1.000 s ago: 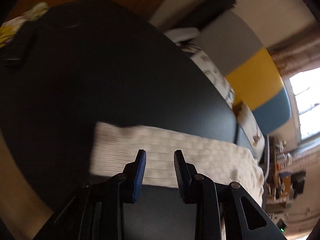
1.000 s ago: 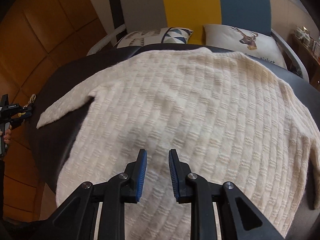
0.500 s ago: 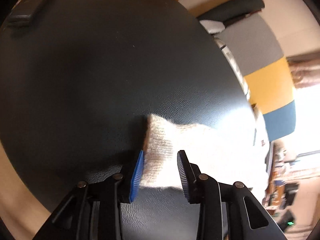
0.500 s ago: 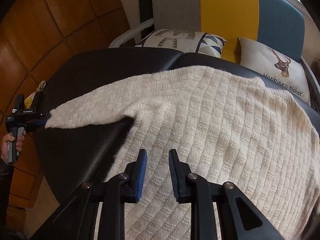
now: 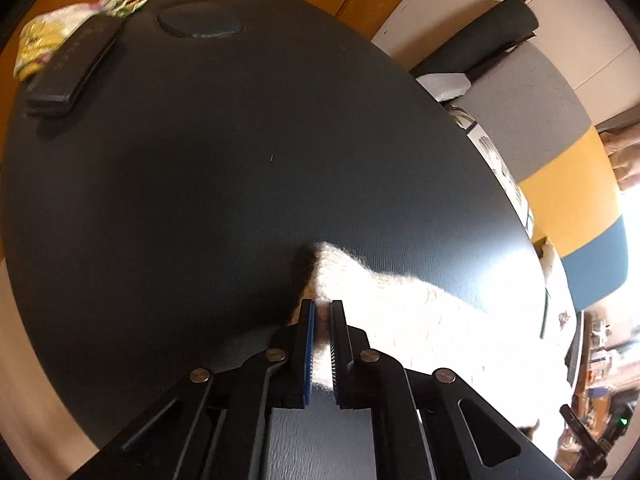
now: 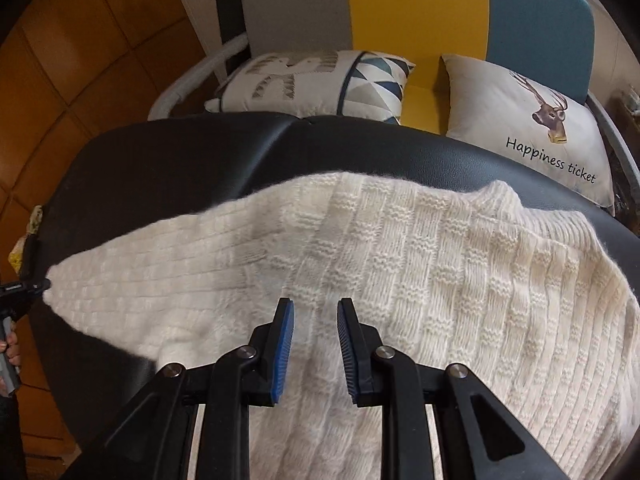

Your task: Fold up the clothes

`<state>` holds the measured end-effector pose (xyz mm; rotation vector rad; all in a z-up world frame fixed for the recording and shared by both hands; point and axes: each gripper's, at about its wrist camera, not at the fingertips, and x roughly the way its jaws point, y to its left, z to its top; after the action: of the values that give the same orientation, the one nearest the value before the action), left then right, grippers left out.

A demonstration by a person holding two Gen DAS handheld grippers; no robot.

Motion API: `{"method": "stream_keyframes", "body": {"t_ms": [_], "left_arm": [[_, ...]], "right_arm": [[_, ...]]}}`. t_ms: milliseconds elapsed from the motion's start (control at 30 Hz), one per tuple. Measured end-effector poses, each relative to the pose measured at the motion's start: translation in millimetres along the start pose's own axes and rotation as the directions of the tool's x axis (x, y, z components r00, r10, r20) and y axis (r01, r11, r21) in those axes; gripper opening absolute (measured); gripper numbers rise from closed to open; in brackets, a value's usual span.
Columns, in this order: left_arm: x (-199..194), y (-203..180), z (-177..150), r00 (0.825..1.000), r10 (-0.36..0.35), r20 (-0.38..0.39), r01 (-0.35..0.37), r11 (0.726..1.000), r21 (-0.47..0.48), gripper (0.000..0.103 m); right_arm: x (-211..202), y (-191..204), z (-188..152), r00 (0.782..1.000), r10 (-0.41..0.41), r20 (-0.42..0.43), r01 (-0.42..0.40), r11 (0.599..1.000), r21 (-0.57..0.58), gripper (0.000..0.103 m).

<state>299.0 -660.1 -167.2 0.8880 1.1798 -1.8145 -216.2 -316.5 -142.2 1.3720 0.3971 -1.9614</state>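
At far left on the black table [image 5: 200,200], a dark case [image 5: 68,68] beside a flowery cloth [image 5: 48,28]. Further right, left gripper [image 5: 322,312] closed on the cuff of the sleeve [image 5: 360,280], the sleeve stretched out flat from the cream sweater [image 6: 440,260] lying spread over the table. Right gripper [image 6: 315,312] hovering just above the sweater near the armpit, jaws apart with nothing between them; behind the table, two pillows, a patterned one [image 6: 312,80] and a deer one [image 6: 532,120].
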Motion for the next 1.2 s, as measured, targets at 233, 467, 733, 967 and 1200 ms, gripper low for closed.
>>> {"method": "stream_keyframes", "body": {"t_ms": [233, 467, 733, 967, 1200], "left_arm": [[14.0, -8.2, 21.9, 0.999, 0.053, 0.012, -0.053, 0.998, -0.029, 0.007], [28.0, -16.0, 52.4, 0.990, 0.136, 0.049, -0.134, 0.990, -0.036, 0.004], [11.1, -27.0, 58.7, 0.994, 0.097, 0.048, -0.097, 0.995, 0.003, 0.004], [-27.4, -94.0, 8.9, 0.994, -0.110, -0.001, 0.107, 0.967, 0.230, 0.006], [-31.3, -227.5, -146.8, 0.957, -0.216, -0.193, 0.289, 0.763, 0.578, 0.007]], "right_arm": [[27.1, -1.8, 21.6, 1.000, -0.023, -0.008, 0.024, 0.998, 0.061, 0.022], [31.5, 8.6, 42.7, 0.998, -0.056, 0.001, 0.056, 0.995, 0.079, 0.022], [-16.0, -9.5, 12.0, 0.994, 0.068, 0.087, -0.076, 0.993, 0.088, 0.022], [-96.1, -62.1, -118.3, 0.981, 0.175, 0.088, -0.184, 0.976, 0.114, 0.022], [-121.7, -118.0, -246.4, 0.998, 0.060, -0.002, -0.057, 0.958, 0.282, 0.022]]}}
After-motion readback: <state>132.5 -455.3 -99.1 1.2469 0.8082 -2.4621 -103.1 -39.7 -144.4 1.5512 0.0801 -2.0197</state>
